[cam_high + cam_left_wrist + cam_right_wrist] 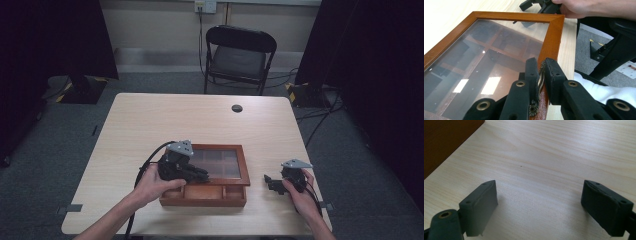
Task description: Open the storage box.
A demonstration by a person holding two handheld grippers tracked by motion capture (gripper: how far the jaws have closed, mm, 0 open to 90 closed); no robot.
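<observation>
I have the wooden box [207,180] sitting near the table's [150,120] six-o'clock edge, just at five o'clock of centre, its long axis running nine to three and its open front tray facing six, toward me. It is reddish-brown, rectangular, with a framed glass lid [489,57] through which I see dividers forming small compartments; a row of shallow compartments lies along the front. The lid looks lifted at its front edge, hinged at the twelve-o'clock side. My left gripper [541,75] is clamped on the small ornate brass handle [539,82] at the lid's front rail, jaws nearly together around it. My right gripper [539,202] rests on the table at three o'clock of the box, apart from it, jaws spread wide over bare wood.
</observation>
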